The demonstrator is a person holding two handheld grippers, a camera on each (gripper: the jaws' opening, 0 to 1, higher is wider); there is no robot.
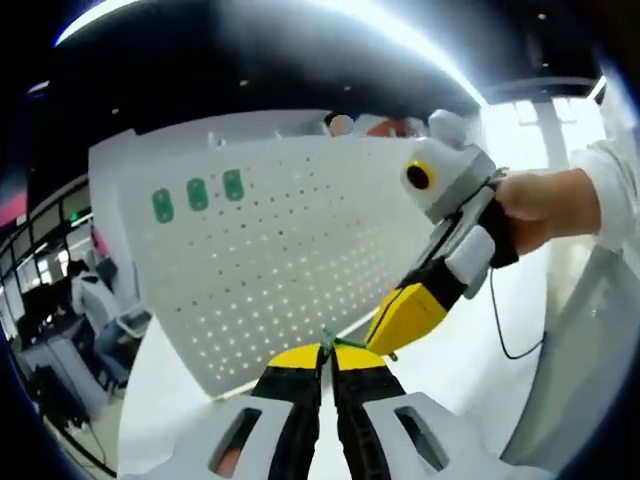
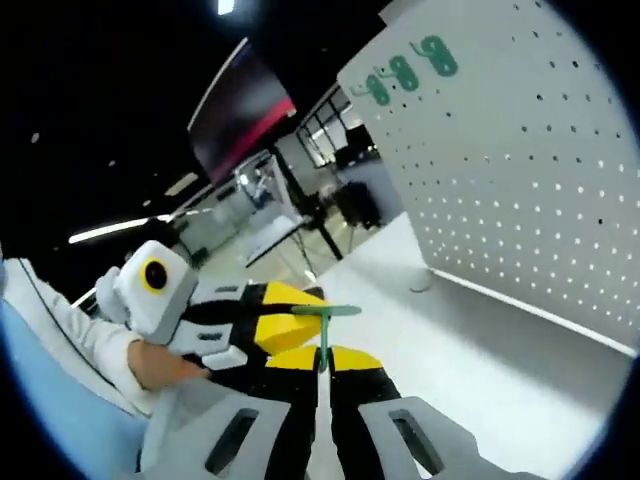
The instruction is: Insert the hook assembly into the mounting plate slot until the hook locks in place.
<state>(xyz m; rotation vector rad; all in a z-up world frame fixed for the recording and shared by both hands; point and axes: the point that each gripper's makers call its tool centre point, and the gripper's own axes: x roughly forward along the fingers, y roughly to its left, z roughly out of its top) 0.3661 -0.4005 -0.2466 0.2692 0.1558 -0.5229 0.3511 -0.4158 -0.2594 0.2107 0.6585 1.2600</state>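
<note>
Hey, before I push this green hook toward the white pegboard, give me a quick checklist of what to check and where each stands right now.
1. Right tool shut on the green hook: ok.
2. Left tool also pinching the green hook: ok, both tools meet at it.
3. White pegboard in sight, upright: ok.
4. Three green pieces already on the board, clear of the hook: ok.
5. Hook reaching a board hole: not ok, still apart from the board.
6. Hook prongs aligned with holes: cannot tell.
</note>
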